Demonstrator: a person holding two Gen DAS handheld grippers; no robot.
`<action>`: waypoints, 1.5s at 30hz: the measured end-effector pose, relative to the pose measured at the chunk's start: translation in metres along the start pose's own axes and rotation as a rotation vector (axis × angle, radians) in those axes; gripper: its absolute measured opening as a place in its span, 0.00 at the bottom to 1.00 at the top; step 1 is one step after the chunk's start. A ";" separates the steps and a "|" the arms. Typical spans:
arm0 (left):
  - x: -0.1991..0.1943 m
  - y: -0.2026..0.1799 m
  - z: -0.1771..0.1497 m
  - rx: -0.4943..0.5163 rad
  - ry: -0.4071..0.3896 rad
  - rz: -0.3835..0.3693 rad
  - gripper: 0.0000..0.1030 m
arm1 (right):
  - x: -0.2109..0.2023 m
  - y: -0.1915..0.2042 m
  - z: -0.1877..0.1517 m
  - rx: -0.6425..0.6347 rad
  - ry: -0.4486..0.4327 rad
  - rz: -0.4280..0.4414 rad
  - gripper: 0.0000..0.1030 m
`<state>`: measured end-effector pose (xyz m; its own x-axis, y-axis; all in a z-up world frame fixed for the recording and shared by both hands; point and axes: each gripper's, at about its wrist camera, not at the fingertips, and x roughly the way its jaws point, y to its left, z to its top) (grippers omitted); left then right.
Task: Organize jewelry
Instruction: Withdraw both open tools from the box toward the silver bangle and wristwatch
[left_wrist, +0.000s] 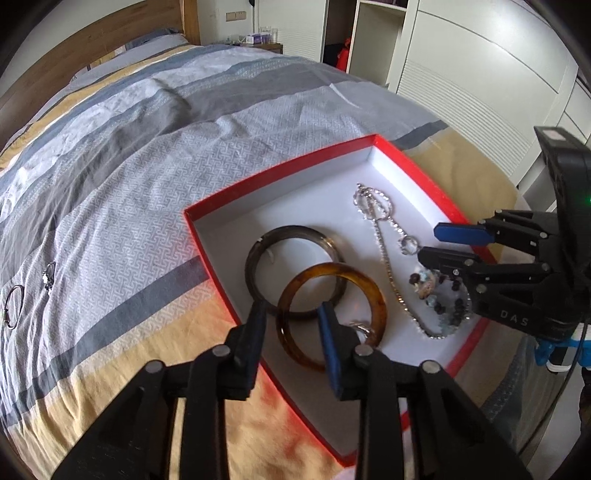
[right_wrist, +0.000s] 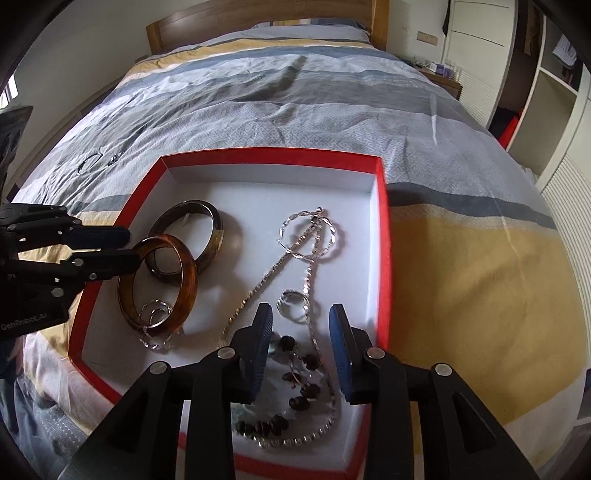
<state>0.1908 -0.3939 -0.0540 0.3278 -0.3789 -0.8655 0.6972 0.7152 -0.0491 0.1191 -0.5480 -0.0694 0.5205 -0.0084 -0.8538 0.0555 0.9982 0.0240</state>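
A red box (left_wrist: 284, 166) (right_wrist: 384, 229) with a white inside lies on the bed. It holds a dark bangle (left_wrist: 255, 251) (right_wrist: 212, 216), an amber bangle (left_wrist: 376, 295) (right_wrist: 188, 280) leaning on it, silver chains with hoops (left_wrist: 373, 203) (right_wrist: 314, 229) and a dark bead bracelet (left_wrist: 439, 295) (right_wrist: 299, 391). My left gripper (left_wrist: 291, 314) (right_wrist: 125, 247) is open, its fingers either side of the amber bangle's rim. My right gripper (right_wrist: 301, 317) (left_wrist: 428, 243) is open just above the bead bracelet.
A thin ring bracelet (left_wrist: 13, 306) (right_wrist: 88, 160) and a small trinket (left_wrist: 48, 277) (right_wrist: 113, 158) lie on the striped duvet (left_wrist: 184, 129) left of the box. A wooden headboard (right_wrist: 266, 14), a nightstand (left_wrist: 266, 46) and white wardrobes (left_wrist: 480, 74) surround the bed.
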 end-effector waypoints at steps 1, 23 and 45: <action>-0.005 0.000 -0.001 -0.004 -0.005 0.001 0.28 | -0.004 -0.001 -0.002 0.005 -0.003 -0.003 0.32; -0.160 0.019 -0.114 -0.087 -0.104 0.053 0.45 | -0.142 0.056 -0.067 0.079 -0.128 -0.034 0.36; -0.295 0.073 -0.232 -0.220 -0.340 0.145 0.45 | -0.246 0.181 -0.087 -0.005 -0.261 0.021 0.36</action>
<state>-0.0028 -0.0944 0.0818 0.6291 -0.4111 -0.6598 0.4880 0.8695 -0.0765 -0.0730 -0.3597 0.1002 0.7239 -0.0018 -0.6899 0.0381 0.9986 0.0374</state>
